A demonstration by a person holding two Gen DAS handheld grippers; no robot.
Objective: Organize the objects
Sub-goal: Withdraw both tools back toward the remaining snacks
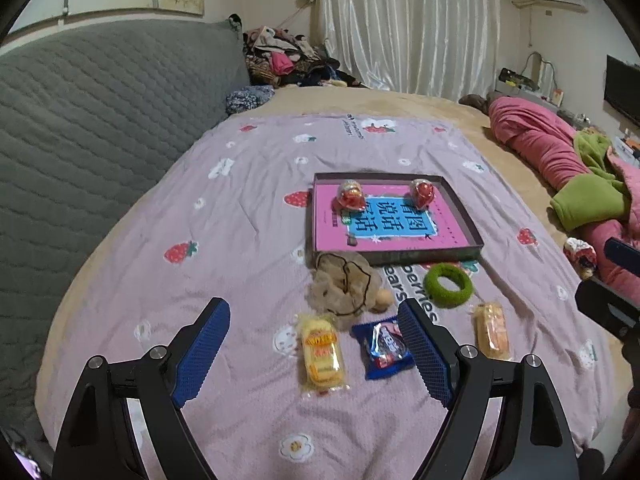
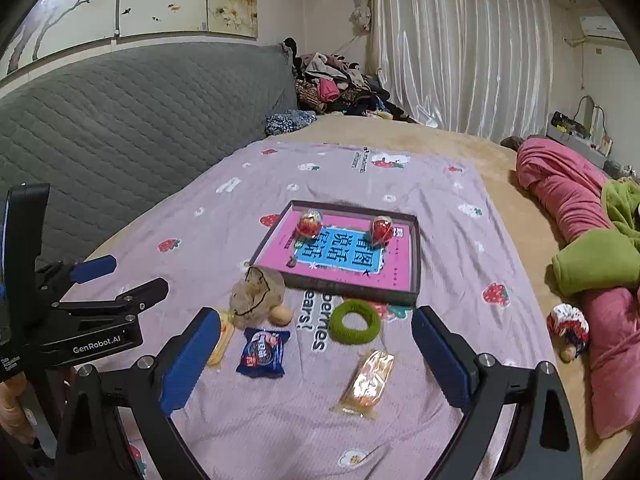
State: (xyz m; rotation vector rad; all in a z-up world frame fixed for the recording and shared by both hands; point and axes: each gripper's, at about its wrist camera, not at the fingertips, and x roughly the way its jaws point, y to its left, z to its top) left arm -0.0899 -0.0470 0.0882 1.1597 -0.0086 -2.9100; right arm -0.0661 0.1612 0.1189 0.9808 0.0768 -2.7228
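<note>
Yellow snack pack (image 2: 221, 340) half hidden behind the right gripper's (image 2: 316, 354) left finger (image 2: 192, 364). Blue cookie packet (image 1: 382, 346) – right edge covered by a blue pad (image 1: 426, 354). Small print on the book (image 2: 340, 254) unreadable – too small.

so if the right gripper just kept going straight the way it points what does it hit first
Most likely the clear-wrapped orange snack: it lies on the pink bedspread between the open fingers of the right gripper, nearest along its downward line. The green ring sits just beyond. Depth is hard to judge through the fisheye.
</note>
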